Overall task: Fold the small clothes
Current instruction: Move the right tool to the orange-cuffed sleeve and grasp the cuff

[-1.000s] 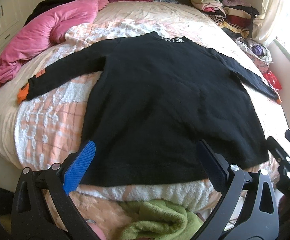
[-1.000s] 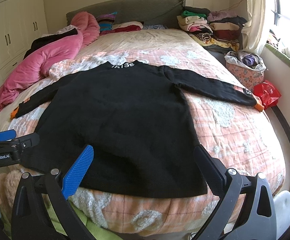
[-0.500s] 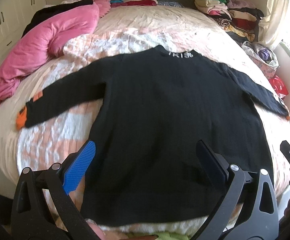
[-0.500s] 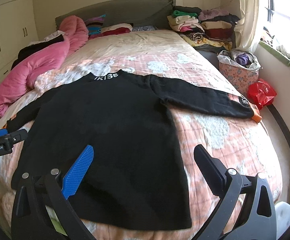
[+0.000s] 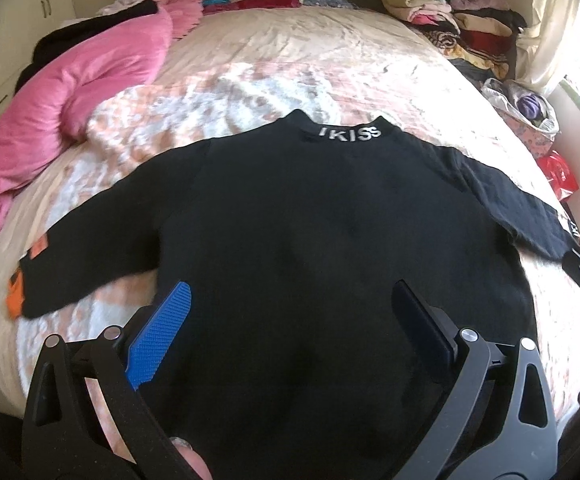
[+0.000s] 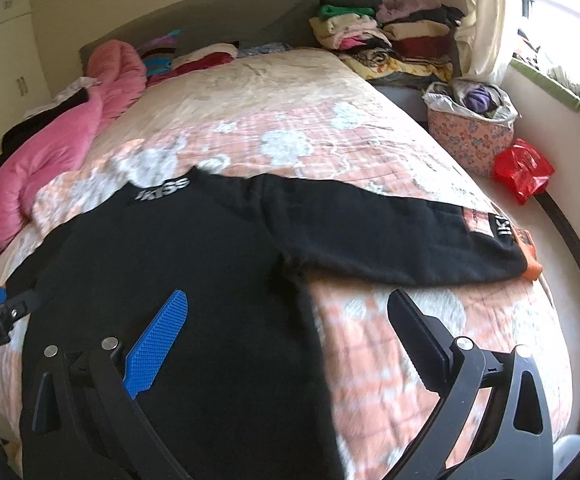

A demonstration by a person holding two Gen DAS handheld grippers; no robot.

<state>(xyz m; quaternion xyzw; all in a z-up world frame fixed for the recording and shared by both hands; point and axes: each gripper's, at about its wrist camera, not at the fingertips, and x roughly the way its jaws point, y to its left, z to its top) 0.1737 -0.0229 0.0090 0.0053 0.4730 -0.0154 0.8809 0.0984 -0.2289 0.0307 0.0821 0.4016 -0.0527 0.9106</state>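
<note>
Both the left gripper (image 5: 290,312) and right gripper (image 6: 286,312), jaws apart and holding nothing, are pushing in from the hem over the black sweater (image 5: 310,240) filling the frame's centre (spread flat, unfolded), the right nearing the right sleeve (image 6: 390,232), probably the first fold.

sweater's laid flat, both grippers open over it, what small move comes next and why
Probably bring the right gripper forward to the sleeve lying spread toward the bed edge and pinch near its orange cuff. The black sweater lies flat, unfolded, and nothing is gripped.
</note>
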